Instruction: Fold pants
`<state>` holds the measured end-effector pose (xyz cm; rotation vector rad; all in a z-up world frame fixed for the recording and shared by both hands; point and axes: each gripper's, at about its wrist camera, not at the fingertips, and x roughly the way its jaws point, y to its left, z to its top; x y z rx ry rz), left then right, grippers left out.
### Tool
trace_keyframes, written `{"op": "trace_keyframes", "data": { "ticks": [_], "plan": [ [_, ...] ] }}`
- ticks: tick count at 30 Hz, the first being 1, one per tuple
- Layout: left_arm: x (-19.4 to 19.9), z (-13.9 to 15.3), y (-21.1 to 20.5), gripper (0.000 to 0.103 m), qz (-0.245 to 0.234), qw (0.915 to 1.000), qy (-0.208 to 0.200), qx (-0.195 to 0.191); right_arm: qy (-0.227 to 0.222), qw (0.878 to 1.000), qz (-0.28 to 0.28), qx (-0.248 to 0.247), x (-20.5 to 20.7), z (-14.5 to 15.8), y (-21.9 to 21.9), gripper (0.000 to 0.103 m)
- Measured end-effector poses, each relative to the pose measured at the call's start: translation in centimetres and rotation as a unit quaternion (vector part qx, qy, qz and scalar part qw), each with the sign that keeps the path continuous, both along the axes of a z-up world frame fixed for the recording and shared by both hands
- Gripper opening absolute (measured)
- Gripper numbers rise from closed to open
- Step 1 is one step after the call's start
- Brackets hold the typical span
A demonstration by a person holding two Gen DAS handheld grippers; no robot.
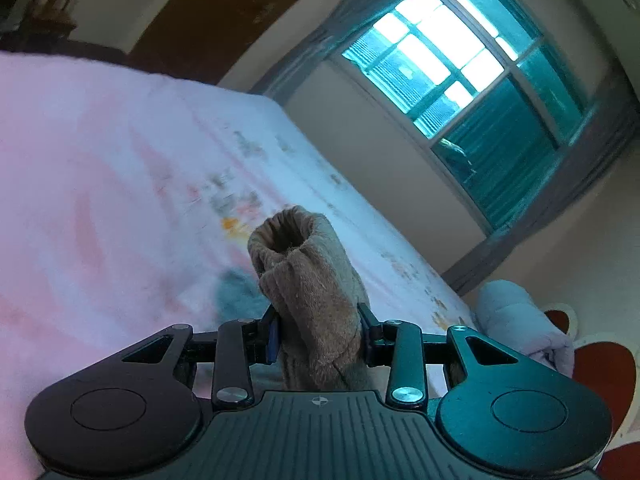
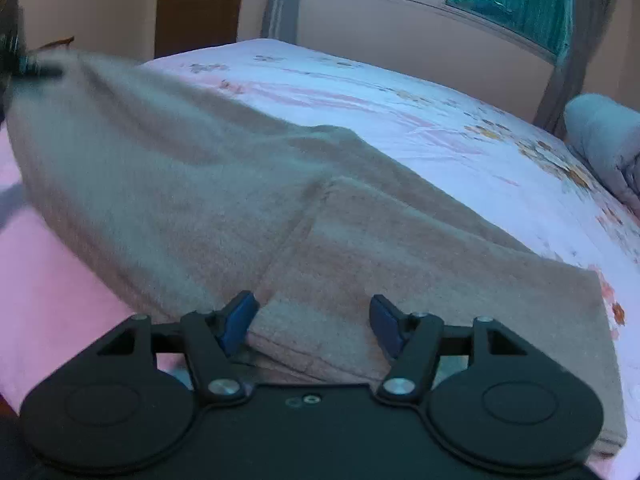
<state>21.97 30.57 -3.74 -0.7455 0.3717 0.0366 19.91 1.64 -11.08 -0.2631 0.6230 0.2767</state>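
The pants (image 2: pixel 248 208) are tan and fleecy, and lie spread across the bed. In the left wrist view my left gripper (image 1: pixel 320 326) is shut on a bunched end of the pants (image 1: pixel 312 280) and holds it up above the bed. In the right wrist view my right gripper (image 2: pixel 312 320) is open, its blue pads (image 2: pixel 240 318) on either side of the near folded edge of the pants. The left gripper shows blurred at the far left of the right wrist view (image 2: pixel 24 66), lifting the far end of the cloth.
The bed (image 2: pixel 380 92) has a pink and white floral sheet. A rolled pale blue blanket (image 2: pixel 604 140) lies at its right end. A window with teal curtains (image 1: pixel 460 72) and a brown door (image 2: pixel 196 4) are behind.
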Motion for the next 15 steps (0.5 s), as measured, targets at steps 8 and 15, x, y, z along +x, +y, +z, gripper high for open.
{"op": "trace_keyframes", "data": {
  "ticks": [8, 15],
  "plan": [
    [0.5, 6.4, -5.0, 0.037, -0.027, 0.9978, -0.025, 0.055, -0.047, 0.987, -0.036, 0.147, -2.0, 4.2, -4.9, 0.068],
    [1.9, 12.1, -18.3, 0.037, -0.134, 0.9796, -0.058, 0.138, -0.056, 0.936, -0.161, 0.309, -5.7, 5.3, -20.1, 0.072]
  ]
}}
